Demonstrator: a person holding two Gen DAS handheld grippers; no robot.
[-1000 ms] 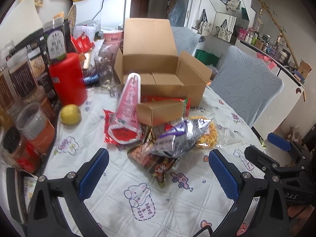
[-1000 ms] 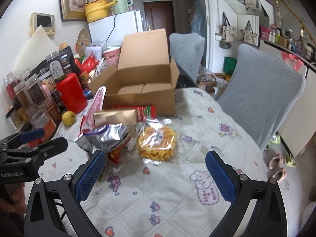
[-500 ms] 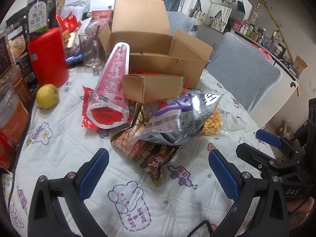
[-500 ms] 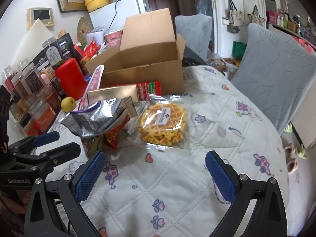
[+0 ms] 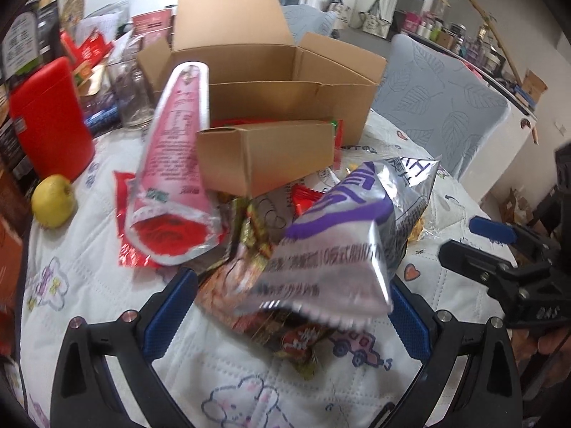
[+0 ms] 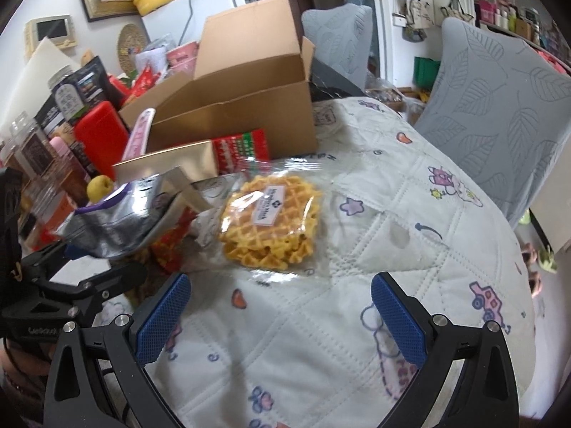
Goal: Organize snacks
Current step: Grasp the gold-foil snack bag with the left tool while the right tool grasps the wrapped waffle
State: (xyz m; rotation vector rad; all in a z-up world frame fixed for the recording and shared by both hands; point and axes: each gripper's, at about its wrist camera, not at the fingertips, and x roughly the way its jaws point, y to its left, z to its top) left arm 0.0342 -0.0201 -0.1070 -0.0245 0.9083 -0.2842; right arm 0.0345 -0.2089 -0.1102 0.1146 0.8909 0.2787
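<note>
Snacks lie heaped mid-frame on the quilted cloth (image 5: 107, 285) in the left wrist view, in front of the open carton (image 5: 285, 82) that I take to be where they go. Nearest the left gripper (image 5: 289, 306) is the silver bag (image 5: 342, 246), a crinkly foil pouch with a purple band and a serrated seal; its sealed end sits between the blue pads, just above them, and its long axis runs away toward the upper right of the frame. Those jaws stand wide, holding nothing, so the coming close turns on the bag's flat end lying across the gap rather than along it. Left of it leans the pink pouch (image 5: 178, 164), long and glossy, tilted up against the small box (image 5: 264, 157), a plain brown cardboard block resting on other wrappers. In the right wrist view the waffle bag (image 6: 273, 221), clear film over golden lattice biscuits, lies flat at centre, ahead of the right gripper (image 6: 282, 314), whose jaws are also wide and empty; bare cloth separates them. My guess is that the left hand is better placed for the silver bag and the right for the waffles.
</note>
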